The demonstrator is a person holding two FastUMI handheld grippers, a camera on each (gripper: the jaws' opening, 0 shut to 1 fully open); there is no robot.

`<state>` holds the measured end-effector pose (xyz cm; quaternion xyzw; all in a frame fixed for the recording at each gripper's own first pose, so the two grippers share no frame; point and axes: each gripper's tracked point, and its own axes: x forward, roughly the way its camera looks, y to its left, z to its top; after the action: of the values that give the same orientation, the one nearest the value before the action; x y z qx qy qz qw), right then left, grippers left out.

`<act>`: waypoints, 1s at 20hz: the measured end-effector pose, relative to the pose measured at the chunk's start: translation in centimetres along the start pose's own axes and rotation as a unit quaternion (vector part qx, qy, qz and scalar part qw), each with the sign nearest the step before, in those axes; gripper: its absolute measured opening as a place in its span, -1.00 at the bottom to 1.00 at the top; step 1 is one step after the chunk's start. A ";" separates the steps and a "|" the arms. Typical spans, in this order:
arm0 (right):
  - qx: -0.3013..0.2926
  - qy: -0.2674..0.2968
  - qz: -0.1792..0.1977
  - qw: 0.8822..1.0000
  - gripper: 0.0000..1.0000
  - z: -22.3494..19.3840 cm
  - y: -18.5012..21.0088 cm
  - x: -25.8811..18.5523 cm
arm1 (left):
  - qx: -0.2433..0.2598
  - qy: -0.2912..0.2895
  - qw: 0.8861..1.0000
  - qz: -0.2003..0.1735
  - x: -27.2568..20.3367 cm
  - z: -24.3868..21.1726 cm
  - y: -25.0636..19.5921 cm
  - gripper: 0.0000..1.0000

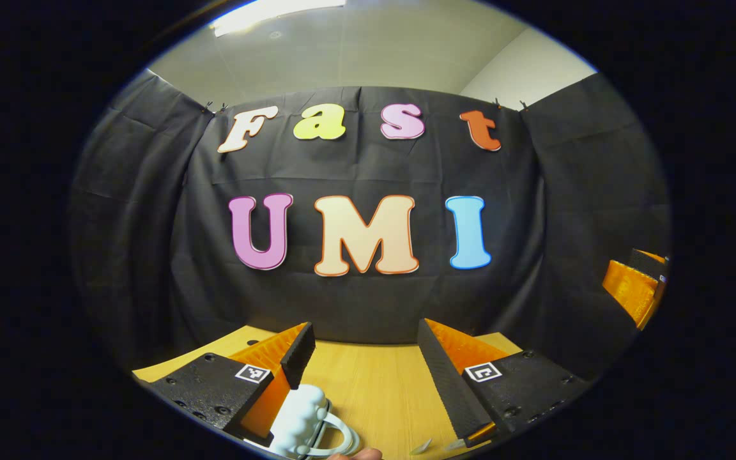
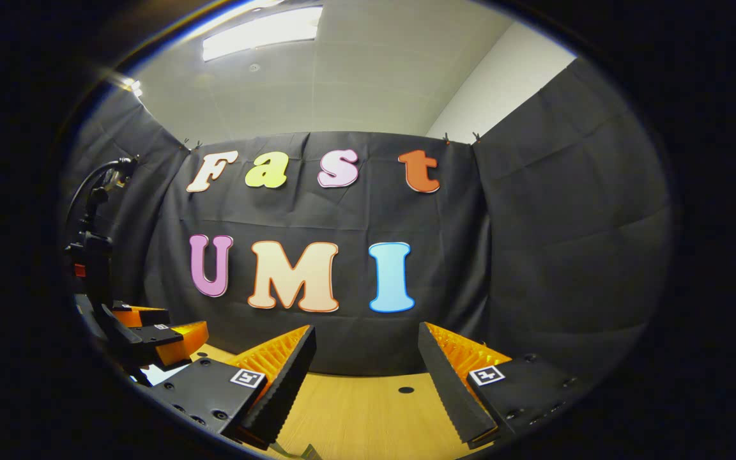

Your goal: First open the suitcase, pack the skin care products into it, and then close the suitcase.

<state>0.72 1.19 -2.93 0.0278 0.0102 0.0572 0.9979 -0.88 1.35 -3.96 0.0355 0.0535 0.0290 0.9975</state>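
Two grippers, both held above wooden worktop [image 1: 374,390]. Left gripper [image 1: 365,358]: fingers wide apart, gripping nothing. One white ribbed object w/ loop handle [image 1: 307,421], poss. the suitcase, can't tell for sure, low by the left finger, just beside it, not between the fingers. Right gripper [image 2: 365,361]: fingers wide apart too, nothing held.

A light wooden table [image 1: 374,383] carries a white, ribbed object with a loop handle [image 1: 307,421] near its front edge.
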 end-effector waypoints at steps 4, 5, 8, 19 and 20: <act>0.039 0.040 0.027 0.998 0.98 -3.9 -0.5 0.9 | 0.035 0.059 0.997 0.039 -0.9 -4.8 2.1 0.89; 0.040 0.057 0.030 0.997 0.99 -4.8 -0.6 1.2 | 0.039 0.072 0.996 0.041 -1.0 -6.1 2.1 0.89; 0.020 0.069 0.018 0.997 0.99 -5.6 -1.7 1.7 | 0.028 0.144 0.989 0.009 -1.2 -11.5 1.0 0.89; 0.004 0.095 -0.022 0.995 0.96 -7.2 -1.7 1.8 | -0.010 0.338 0.940 -0.049 -1.3 -23.3 0.9 0.72; 0.003 0.098 -0.026 0.995 0.96 -7.5 -1.7 1.9 | -0.008 0.350 0.935 -0.050 -1.3 -24.0 1.1 0.68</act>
<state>2.60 0.14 -10.56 0.0250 0.1086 0.0340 0.9932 -4.83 3.98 -27.56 0.0128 0.4008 -0.0099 0.9160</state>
